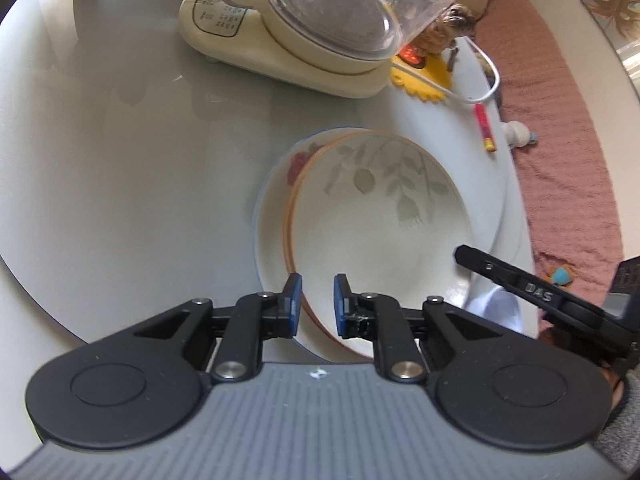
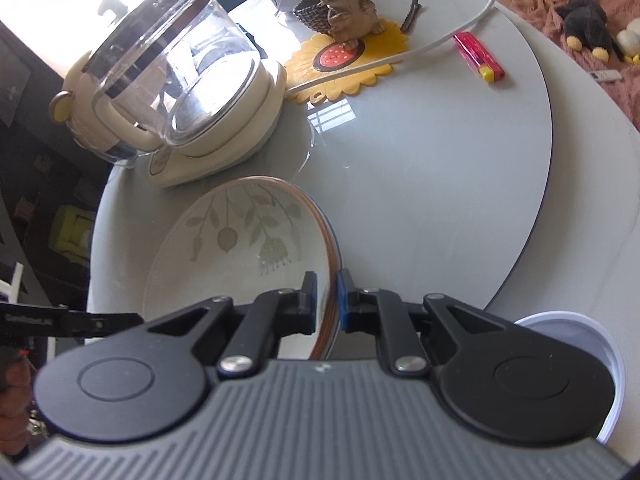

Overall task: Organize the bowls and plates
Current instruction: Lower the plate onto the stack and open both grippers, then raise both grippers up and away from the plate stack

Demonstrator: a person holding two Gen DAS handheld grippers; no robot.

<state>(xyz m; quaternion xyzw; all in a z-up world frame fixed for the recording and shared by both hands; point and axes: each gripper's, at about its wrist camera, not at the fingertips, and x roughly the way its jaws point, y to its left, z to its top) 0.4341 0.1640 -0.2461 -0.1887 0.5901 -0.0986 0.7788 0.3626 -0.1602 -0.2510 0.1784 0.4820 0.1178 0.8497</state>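
Note:
A cream bowl with green leaf prints and an orange rim (image 1: 380,220) (image 2: 240,264) lies tilted inside a wider bowl with a red flower print (image 1: 276,200), whose blue edge (image 2: 333,236) shows in the right wrist view. My left gripper (image 1: 318,304) straddles the leaf bowl's near rim. Its jaws stand narrowly apart, and a slit shows between the rim and the inner pad. My right gripper (image 2: 326,300) is shut on the leaf bowl's rim at the opposite side, and one of its fingers (image 1: 476,260) shows in the left wrist view.
The bowls rest on a round grey glass table (image 1: 120,160) (image 2: 440,200). Behind them stands a glass kettle on a cream base (image 1: 320,28) (image 2: 180,92). A dog figurine on a yellow mat (image 2: 348,4), a red lighter (image 2: 478,56) and a white cable lie beyond. A white container (image 2: 580,340) sits nearby.

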